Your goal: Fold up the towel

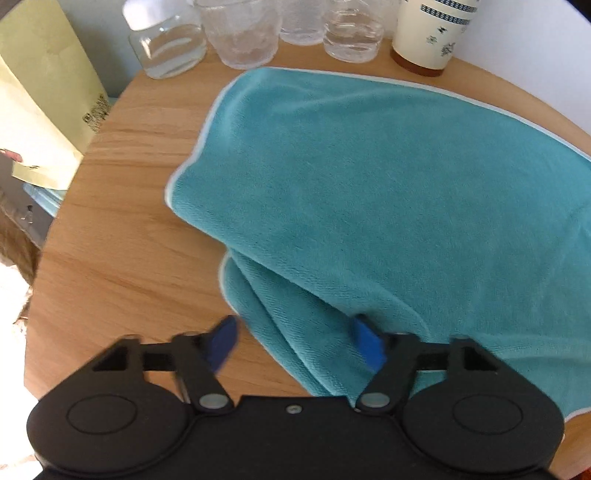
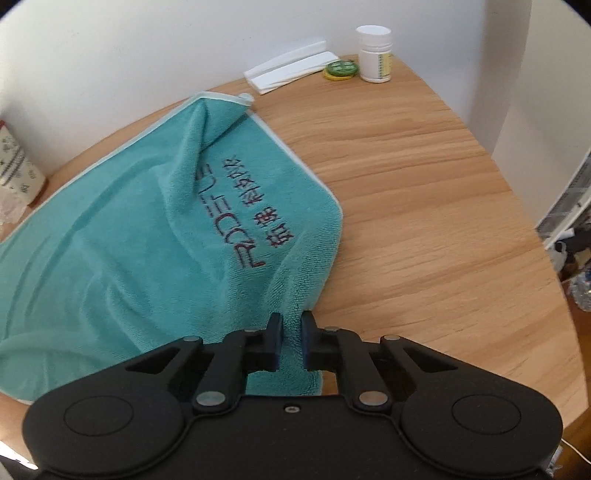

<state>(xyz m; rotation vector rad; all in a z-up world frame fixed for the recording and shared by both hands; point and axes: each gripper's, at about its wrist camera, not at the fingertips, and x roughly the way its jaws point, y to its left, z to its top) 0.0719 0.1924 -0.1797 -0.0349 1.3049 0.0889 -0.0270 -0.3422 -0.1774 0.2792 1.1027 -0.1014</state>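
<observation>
Towel (image 1: 369, 192): on counter (image 1: 122, 236). My left hand-held gripper (image 1: 295, 341): spread wide. My right hand-held gripper (image 2: 292, 341): pinching towel's edge.

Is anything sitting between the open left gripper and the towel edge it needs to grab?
Nothing visible does. The left gripper is open right at the teal towel, whose folded edge lies between its blue fingertips. The glasses stand beyond the towel's far side.

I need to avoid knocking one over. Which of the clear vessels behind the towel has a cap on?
The glass bottle at the far left of the row, with a white cap; the tumblers beside it are open-topped.
</observation>
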